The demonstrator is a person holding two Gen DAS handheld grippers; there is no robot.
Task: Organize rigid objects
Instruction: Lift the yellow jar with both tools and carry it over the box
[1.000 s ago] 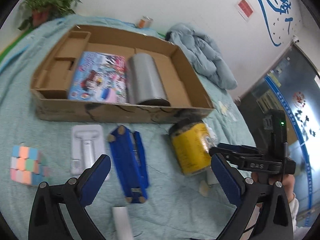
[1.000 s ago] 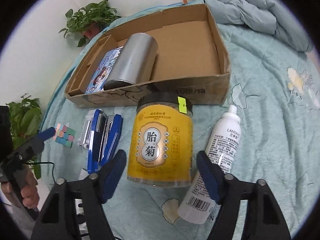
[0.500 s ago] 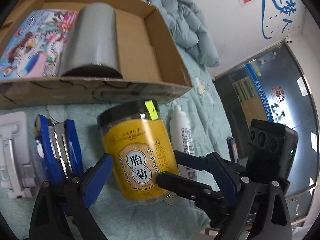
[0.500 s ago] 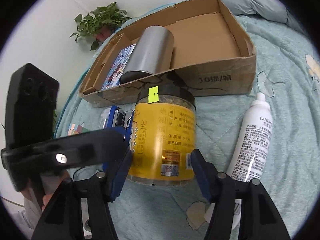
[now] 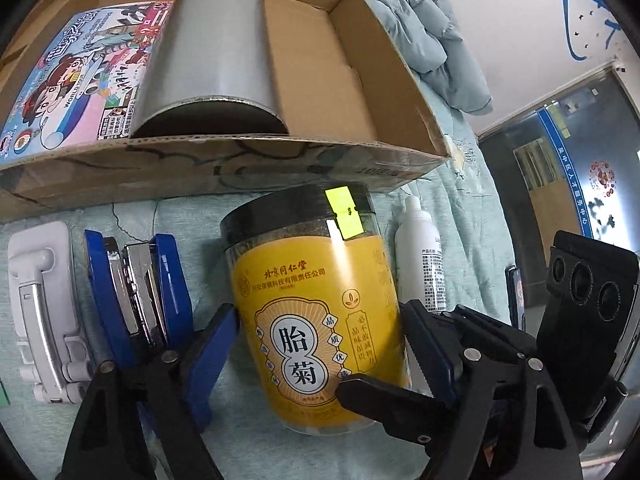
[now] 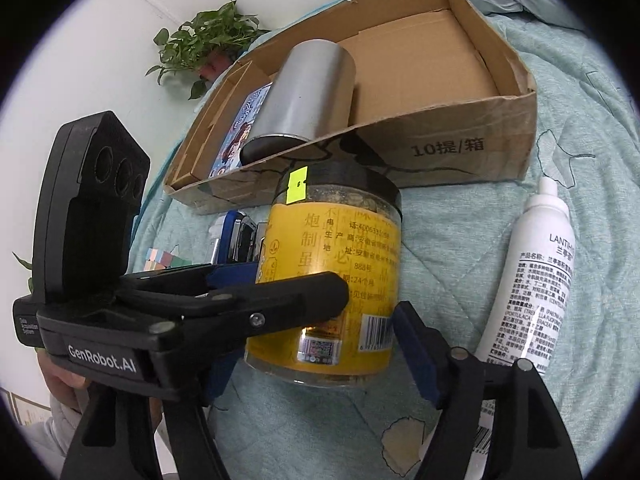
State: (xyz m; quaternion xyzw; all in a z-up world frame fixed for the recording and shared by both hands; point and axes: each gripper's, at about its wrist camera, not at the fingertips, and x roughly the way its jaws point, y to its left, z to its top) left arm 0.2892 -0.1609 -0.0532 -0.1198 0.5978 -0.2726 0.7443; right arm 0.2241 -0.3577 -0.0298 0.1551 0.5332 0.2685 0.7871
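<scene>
Left tongs: your left gripper [image 5: 320,344] is bracketing the yellow-labelled clear plastic jar with the black lid [image 5: 316,304]. Its blue pads are lying against the lower wall on both sides, so you are looking closed on the jar, though how firmly you are squeezing cannot be told.

Right tongs: your right gripper [image 6: 320,344] is straddling the same jar from another angle. The right pad [image 6: 414,350] is standing apart from the jar; the left one is hidden behind the other tool, so you are reading as open and holding nothing.

Jar: it is standing upright on the pale green quilted cloth [image 6: 460,240], just near of the front wall of the shallow brown cardboard box [image 5: 248,164].

Done: a silver metal cylinder [image 5: 212,52] and a colourful flat printed pack [image 5: 76,76] are already lying in the box.

Left: the jar, a white spray bottle [image 6: 532,284] to its right, a blue stapler [image 5: 136,292] and a white plastic holder [image 5: 40,312] to its left are waiting outside. You seem under halfway.

Views: only the left camera is showing the holder; only the right is showing a pastel puzzle cube [image 6: 164,260] and a potted green plant [image 6: 204,44].
</scene>
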